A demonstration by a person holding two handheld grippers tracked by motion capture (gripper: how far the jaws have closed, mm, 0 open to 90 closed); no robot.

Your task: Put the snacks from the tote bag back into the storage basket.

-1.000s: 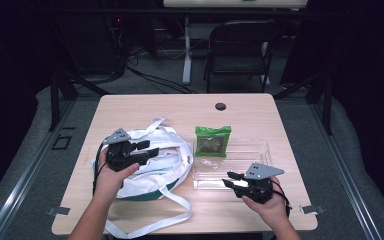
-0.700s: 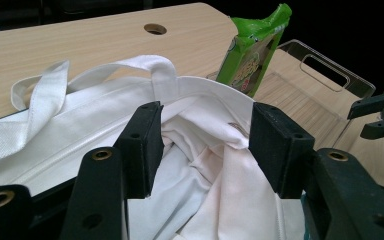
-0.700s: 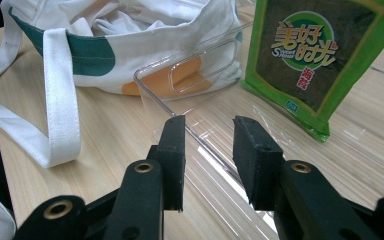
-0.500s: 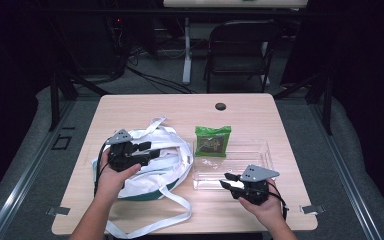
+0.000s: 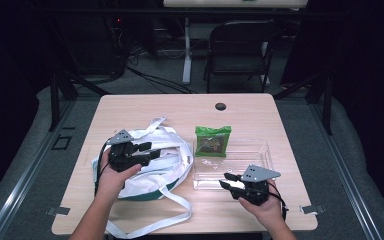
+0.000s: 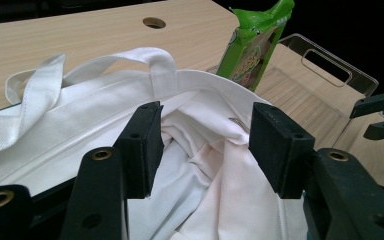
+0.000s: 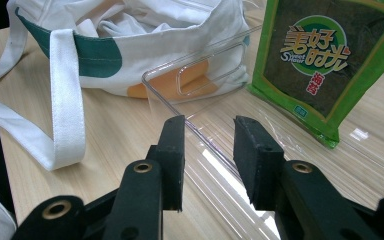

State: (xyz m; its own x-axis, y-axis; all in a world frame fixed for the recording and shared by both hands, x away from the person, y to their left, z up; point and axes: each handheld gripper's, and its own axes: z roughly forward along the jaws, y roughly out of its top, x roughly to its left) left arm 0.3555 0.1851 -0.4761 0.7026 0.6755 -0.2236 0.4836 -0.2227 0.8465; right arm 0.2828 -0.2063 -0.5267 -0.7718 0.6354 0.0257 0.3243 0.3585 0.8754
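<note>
A white tote bag (image 5: 155,162) with a green patch lies crumpled on the left half of the table. My left gripper (image 5: 149,151) hovers over it, open, with the bag's mouth (image 6: 200,150) between and below its jaws (image 6: 205,135). A green snack packet (image 5: 212,141) leans at the far left end of a clear plastic tray (image 5: 252,155). My right gripper (image 5: 226,181) is open at the tray's near left corner. In the right gripper view its jaws (image 7: 209,145) straddle the tray's clear wall (image 7: 180,85) without pressing on it. The packet (image 7: 325,60) stands just beyond.
A long white strap (image 5: 150,227) of the bag trails toward the table's near edge, also seen as the strap (image 7: 67,115) left of my right gripper. A cable hole (image 5: 220,106) sits at the table's far side. A folding chair (image 5: 240,45) stands behind the table.
My right gripper has crept slightly nearer and left along the tray's front corner. The left gripper has barely shifted over the bag. Both stay open.
</note>
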